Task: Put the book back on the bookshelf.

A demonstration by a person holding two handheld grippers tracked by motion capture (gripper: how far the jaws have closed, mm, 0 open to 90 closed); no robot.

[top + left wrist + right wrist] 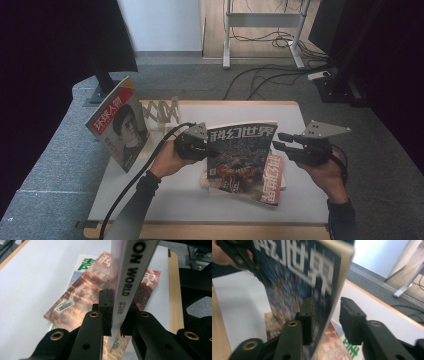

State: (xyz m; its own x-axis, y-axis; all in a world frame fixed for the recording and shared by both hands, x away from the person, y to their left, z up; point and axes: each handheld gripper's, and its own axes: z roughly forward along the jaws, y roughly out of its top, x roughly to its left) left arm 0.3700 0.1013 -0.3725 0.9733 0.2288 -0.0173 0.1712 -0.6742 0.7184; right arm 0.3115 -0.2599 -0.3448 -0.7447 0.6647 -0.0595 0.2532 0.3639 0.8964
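A dark-covered magazine (240, 155) with white Chinese title stands tilted above the table between both grippers. My left gripper (209, 150) is shut on its spine (130, 272), both pads pressing it in the left gripper view (116, 312). My right gripper (279, 141) is at the magazine's opposite edge. In the right gripper view (325, 312) the cover's edge (312, 272) passes between the jaws. The right pad (348, 315) stands clear of the magazine, so the jaws are open. The left gripper (237, 255) and the hand holding it appear at top left of that view.
Two more magazines (272, 182) lie flat under the held one on the white mat (165, 200). Another magazine (120, 127) stands upright at the left in a wooden accordion rack (162, 111). Cables and a desk frame (260, 20) lie on the floor beyond.
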